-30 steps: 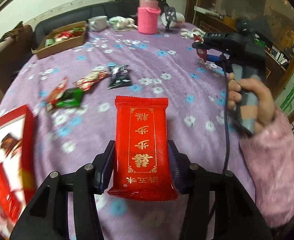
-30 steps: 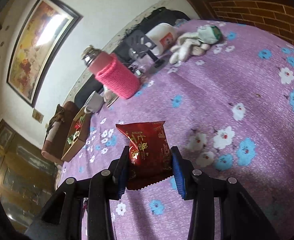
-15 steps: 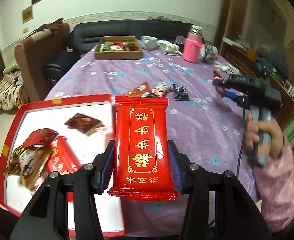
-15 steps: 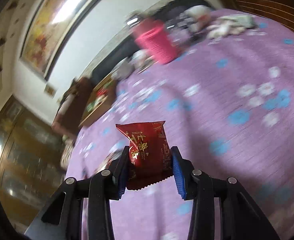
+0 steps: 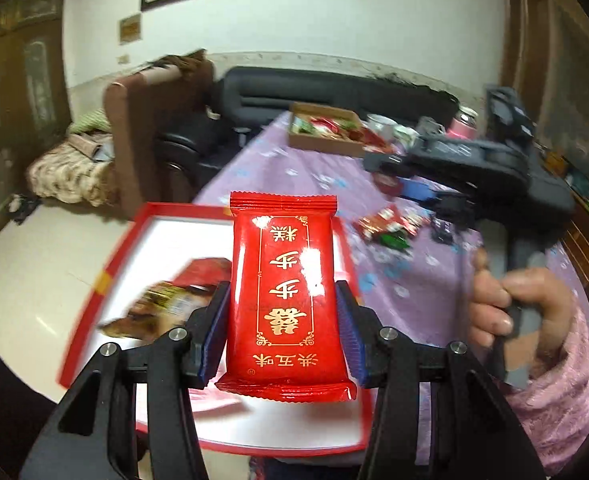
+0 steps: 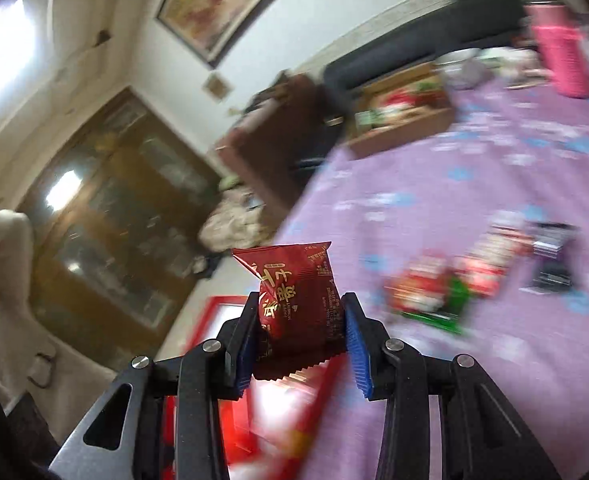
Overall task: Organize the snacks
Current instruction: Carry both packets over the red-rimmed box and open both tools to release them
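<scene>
My left gripper point(image 5: 281, 320) is shut on a long bright red snack packet with gold characters point(image 5: 284, 296), held above the red-rimmed white tray point(image 5: 114, 260) at the table's near edge. A few wrapped snacks point(image 5: 162, 308) lie in the tray. My right gripper point(image 6: 297, 320) is shut on a small dark red snack packet point(image 6: 294, 300), above the tray's red edge point(image 6: 208, 316). In the left wrist view the right gripper point(image 5: 394, 178) is over the table to the right. Loose snacks point(image 6: 434, 292) lie on the purple tablecloth point(image 6: 494, 168).
A cardboard box of snacks point(image 5: 326, 130) stands at the table's far end, with a cup point(image 5: 382, 126) and a pink bottle point(image 6: 560, 56) beyond. A brown armchair point(image 5: 154, 128) and black sofa point(image 5: 294, 88) stand past the table. A black packet point(image 6: 550, 252) lies among the loose snacks.
Both grippers have swung left from over the table toward the red tray, each still holding its packet. The views are blurred by the motion.
</scene>
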Demonstrator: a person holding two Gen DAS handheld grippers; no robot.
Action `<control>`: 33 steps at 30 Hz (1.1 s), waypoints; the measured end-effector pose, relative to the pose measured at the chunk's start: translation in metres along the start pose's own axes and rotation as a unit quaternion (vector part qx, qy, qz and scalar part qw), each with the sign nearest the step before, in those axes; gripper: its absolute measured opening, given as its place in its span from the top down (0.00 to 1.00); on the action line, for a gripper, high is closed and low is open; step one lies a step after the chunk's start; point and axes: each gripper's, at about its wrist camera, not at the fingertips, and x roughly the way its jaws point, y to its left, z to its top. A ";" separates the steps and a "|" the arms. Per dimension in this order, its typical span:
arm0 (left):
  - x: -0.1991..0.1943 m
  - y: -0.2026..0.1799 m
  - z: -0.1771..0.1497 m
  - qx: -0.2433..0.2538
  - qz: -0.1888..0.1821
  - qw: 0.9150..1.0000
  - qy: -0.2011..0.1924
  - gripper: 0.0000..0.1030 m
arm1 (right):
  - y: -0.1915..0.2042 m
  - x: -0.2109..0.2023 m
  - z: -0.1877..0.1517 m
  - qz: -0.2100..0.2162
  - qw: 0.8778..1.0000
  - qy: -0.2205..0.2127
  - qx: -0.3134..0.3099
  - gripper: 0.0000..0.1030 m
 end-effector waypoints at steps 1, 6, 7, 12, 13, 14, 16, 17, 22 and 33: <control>-0.004 0.006 0.003 -0.003 0.007 1.000 -0.004 0.53 | 0.012 0.013 0.003 0.014 1.000 0.007 -0.003 0.61; -0.018 0.045 0.018 -0.020 0.054 0.998 -0.025 0.53 | 0.047 0.045 0.005 0.049 0.998 0.025 -0.028 0.61; -0.019 0.050 0.019 -0.024 0.060 0.998 -0.027 0.53 | 0.057 0.052 0.003 0.055 0.997 0.028 -0.038 0.61; -0.023 0.076 0.015 -0.042 0.097 0.994 -0.020 0.53 | 0.064 0.071 -0.006 0.030 0.997 0.054 -0.053 0.61; -0.024 0.078 0.014 -0.046 0.100 0.994 -0.019 0.53 | 0.066 0.075 -0.008 0.022 0.996 0.062 -0.057 0.61; -0.027 0.083 0.011 -0.054 0.108 0.993 -0.018 0.53 | 0.067 0.078 -0.008 0.019 0.996 0.066 -0.061 0.61; -0.030 0.087 0.006 -0.065 0.119 0.991 -0.019 0.53 | 0.073 0.082 -0.011 0.015 0.995 0.074 -0.072 0.61; -0.029 0.088 0.005 -0.069 0.122 0.990 -0.019 0.53 | 0.075 0.082 -0.012 0.015 0.994 0.077 -0.077 0.61; -0.027 0.084 0.001 -0.082 0.129 0.988 -0.015 0.53 | 0.084 0.076 -0.016 0.023 0.992 0.079 -0.093 0.61; -0.041 0.076 0.001 -0.071 0.116 0.990 -0.030 0.53 | 0.083 0.039 -0.018 0.029 0.994 0.053 -0.093 0.61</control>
